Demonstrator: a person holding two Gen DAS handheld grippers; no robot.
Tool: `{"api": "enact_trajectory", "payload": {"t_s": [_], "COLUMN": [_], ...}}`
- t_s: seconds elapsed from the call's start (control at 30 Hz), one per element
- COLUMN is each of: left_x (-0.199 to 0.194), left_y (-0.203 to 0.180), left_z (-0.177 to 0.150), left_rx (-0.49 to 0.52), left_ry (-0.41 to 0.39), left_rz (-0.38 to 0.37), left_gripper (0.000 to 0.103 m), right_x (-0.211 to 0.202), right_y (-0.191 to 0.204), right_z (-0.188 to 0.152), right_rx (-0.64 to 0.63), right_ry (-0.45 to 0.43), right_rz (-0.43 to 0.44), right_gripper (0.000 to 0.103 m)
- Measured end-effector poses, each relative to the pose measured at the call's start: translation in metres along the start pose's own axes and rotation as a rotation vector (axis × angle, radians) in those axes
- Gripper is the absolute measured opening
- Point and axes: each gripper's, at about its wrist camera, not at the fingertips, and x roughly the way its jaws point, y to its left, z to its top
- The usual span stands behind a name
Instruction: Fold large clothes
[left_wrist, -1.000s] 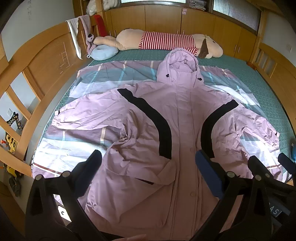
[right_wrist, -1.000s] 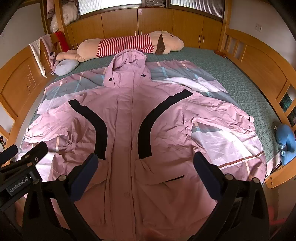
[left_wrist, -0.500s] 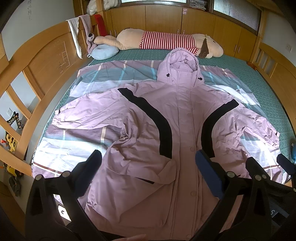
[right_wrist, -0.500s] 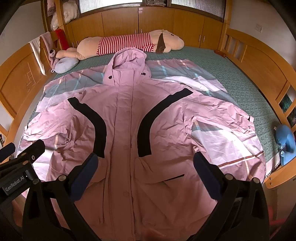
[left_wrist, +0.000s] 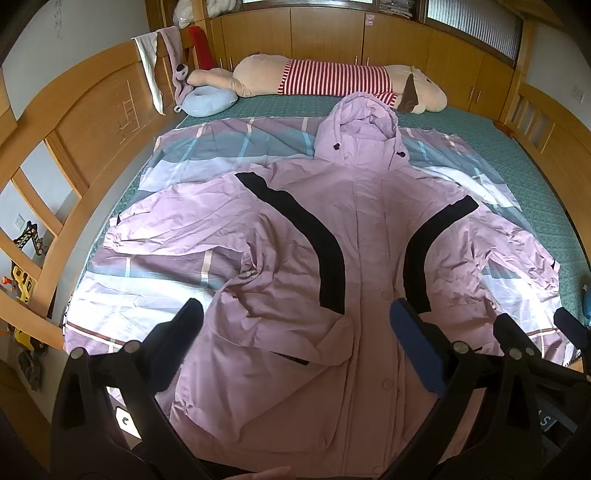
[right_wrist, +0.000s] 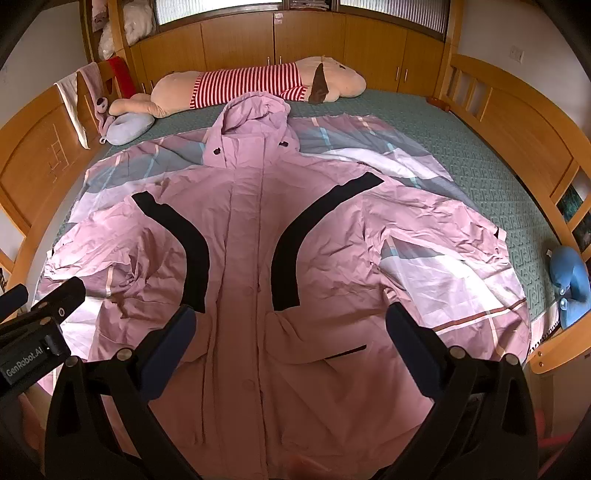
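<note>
- Item under task: a pink hooded jacket (left_wrist: 354, 229), laid front-up on a checked sheet (left_wrist: 207, 151) over the green bed cover (left_wrist: 517, 162). The hood (left_wrist: 360, 122) points to the far end; the hem lies at the near edge, below both cameras.
- Both sleeves are spread outward. The left sleeve (left_wrist: 177, 225) lies roughly flat but creased, with bunched cloth where it meets the body. The right sleeve (right_wrist: 436, 229) runs out toward the right rail.
- Left gripper (left_wrist: 295, 332): jaws spread wide, holding nothing, hovering above the near left part of the jacket body.
- Right gripper (right_wrist: 288, 332): jaws likewise spread and empty, above the near middle of the body. Neither appears to touch the cloth.
- Step in hand, by judgement: the garment is laid out and no fold is yet made; this reads as the approach before the first grasp.
- Next move calls for: each gripper to reach a sleeve end or a side edge, close on a single layer, and carry it inward toward the front placket (right_wrist: 245, 258).
- Caution: the bunching at the left armpit (left_wrist: 255, 269) may need flattening first, or the fold will trap a ridge.
- Also present, clear of the work: a striped plush toy (left_wrist: 332, 79) at the far end.
</note>
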Motion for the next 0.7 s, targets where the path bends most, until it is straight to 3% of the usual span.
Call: {"api": "enact_trajectory", "payload": {"t_s": [0.7], "left_x": [0.0042], "left_y": [-0.0042], "left_z": [-0.0016], "left_rx": [0.009], "left_ry": [0.015], "left_rz": [0.001], "left_gripper": [0.101], "right_x": [0.0056], "right_y": [-0.0058], "right_z": [0.0], "right_rx": [0.004], "right_ry": [0.016], "right_rz": [-0.005], "right_gripper": [0.102]}}
